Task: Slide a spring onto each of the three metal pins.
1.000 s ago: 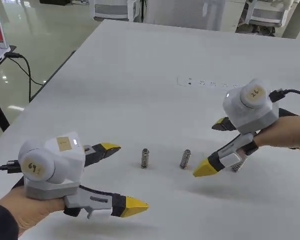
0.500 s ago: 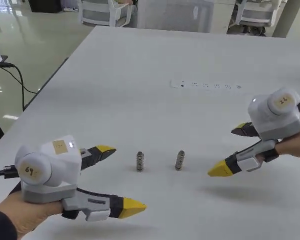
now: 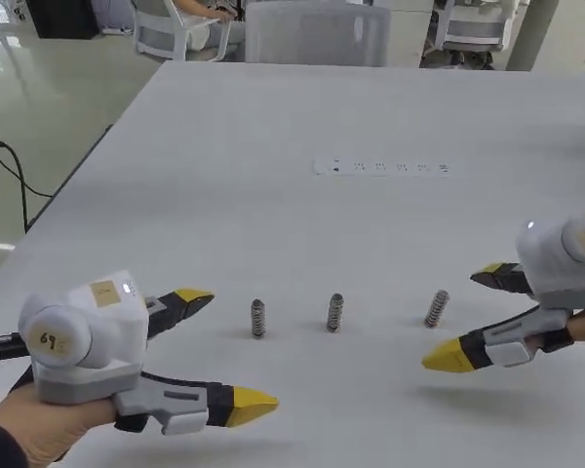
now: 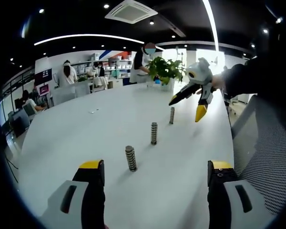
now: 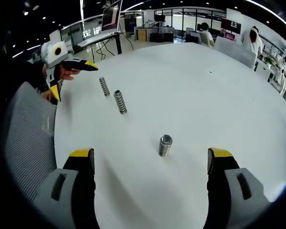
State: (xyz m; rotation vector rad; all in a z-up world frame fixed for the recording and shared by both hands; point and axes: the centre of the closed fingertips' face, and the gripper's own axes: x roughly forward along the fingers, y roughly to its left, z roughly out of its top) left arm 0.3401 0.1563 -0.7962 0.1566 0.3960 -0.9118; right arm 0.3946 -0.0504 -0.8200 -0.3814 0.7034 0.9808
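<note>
Drawn back off a coiled metal spring (image 3: 436, 308), the right hand-held gripper (image 3: 457, 318) gapes empty, like the left hand-held gripper (image 3: 232, 348).

On a table (image 3: 370, 107), a left spring (image 3: 258, 319), a middle spring (image 3: 334, 313) and a right spring (image 3: 437, 308) stand in a row between the left gripper (image 3: 232, 348) and the right gripper (image 3: 458, 317), with chairs (image 3: 317, 34) beyond the far edge.

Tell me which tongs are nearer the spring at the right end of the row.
Right. The right tongs face that spring, just short of it; the left tongs sit beyond the other two springs, at the opposite end.
</note>
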